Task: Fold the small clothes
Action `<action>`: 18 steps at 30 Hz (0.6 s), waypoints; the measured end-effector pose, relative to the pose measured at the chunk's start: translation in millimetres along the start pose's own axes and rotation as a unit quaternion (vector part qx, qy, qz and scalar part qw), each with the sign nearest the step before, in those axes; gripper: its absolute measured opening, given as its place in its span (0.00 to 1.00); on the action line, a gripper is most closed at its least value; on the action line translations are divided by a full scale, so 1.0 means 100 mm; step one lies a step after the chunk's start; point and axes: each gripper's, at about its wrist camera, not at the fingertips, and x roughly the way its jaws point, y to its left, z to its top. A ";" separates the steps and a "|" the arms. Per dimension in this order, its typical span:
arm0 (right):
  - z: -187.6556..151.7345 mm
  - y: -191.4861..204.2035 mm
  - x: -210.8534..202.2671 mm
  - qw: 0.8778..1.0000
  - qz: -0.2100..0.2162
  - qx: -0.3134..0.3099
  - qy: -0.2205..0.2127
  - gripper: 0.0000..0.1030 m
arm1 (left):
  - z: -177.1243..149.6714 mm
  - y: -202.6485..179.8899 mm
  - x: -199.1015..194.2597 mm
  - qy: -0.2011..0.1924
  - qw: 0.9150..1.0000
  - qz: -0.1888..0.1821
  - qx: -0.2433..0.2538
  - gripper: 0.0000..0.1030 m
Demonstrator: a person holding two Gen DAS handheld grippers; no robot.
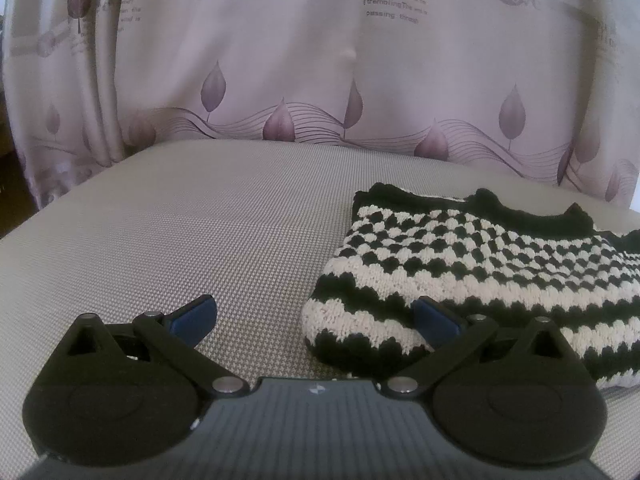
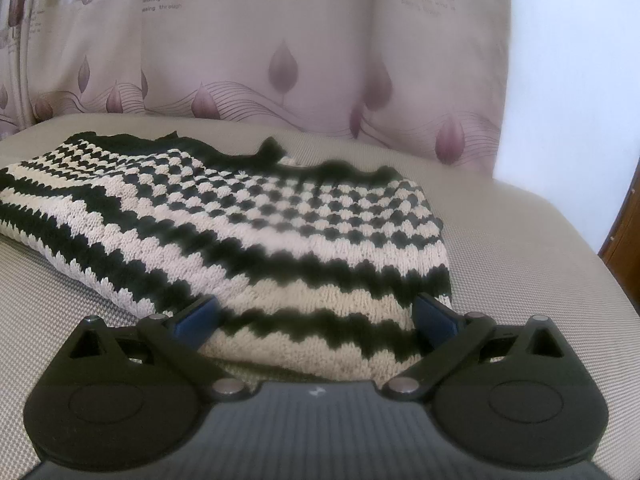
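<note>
A small black-and-cream knitted sweater (image 1: pixel 472 268) lies folded on the grey woven surface (image 1: pixel 180 232), checked at the top and striped at the near end. My left gripper (image 1: pixel 316 320) is open at the sweater's near left corner, its right finger over the knit and its left finger over bare surface. In the right wrist view the sweater (image 2: pixel 248 224) fills the middle. My right gripper (image 2: pixel 316 320) is open, its jaws either side of the sweater's near right edge, holding nothing.
A pink curtain (image 1: pixel 320 72) with leaf prints and lettering hangs behind the surface's far edge. In the right wrist view the grey surface (image 2: pixel 532 264) curves away at the right, with a white wall (image 2: pixel 568 80) and a brown wooden edge (image 2: pixel 624 236) beyond.
</note>
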 end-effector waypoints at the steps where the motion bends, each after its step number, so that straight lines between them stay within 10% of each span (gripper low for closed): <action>1: 0.00 0.00 0.00 1.000 0.000 0.000 0.000 1.00 | 0.00 0.00 0.00 0.000 1.000 0.000 0.000 1.00; 9: 0.00 0.00 0.00 1.000 0.000 0.000 0.000 1.00 | 0.01 0.01 0.01 0.004 1.000 -0.008 0.001 1.00; 18: 0.00 0.00 -0.03 1.000 0.005 0.004 -0.007 1.00 | 0.29 0.34 0.25 0.035 0.989 -0.144 -0.013 0.98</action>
